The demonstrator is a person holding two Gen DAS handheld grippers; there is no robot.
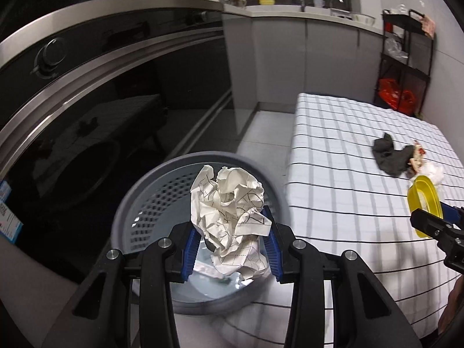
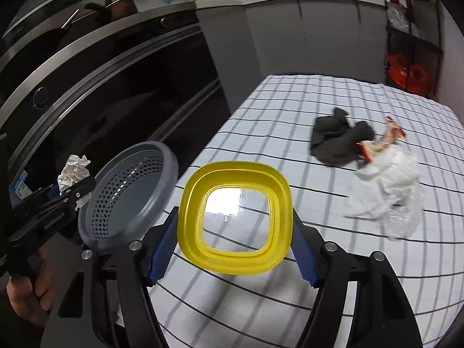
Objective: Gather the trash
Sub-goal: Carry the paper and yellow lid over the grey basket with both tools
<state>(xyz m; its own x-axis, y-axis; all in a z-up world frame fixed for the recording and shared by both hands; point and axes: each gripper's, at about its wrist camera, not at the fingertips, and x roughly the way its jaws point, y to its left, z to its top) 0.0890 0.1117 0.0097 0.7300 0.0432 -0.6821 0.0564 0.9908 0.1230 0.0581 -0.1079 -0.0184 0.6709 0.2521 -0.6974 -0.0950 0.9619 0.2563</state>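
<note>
Crumpled paper (image 1: 229, 217) clamped in left claw (image 1: 230, 249) above grey basket (image 1: 139, 200); right claw (image 2: 235, 249) — level over the tablecloth — grips yellow lid (image 2: 235, 217).

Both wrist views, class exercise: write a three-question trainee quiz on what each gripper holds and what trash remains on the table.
1. True or false: the left gripper holds crumpled paper above the grey basket.
2. What does the right gripper grip? A) yellow lid B) black cloth C) white plastic bag
3. Fill in: the black cloth lies on the ____ tablecloth.

Key: 1 true. 2 A, the yellow lid; the black cloth and the white plastic bag lie on the table. 3 checked.
</note>
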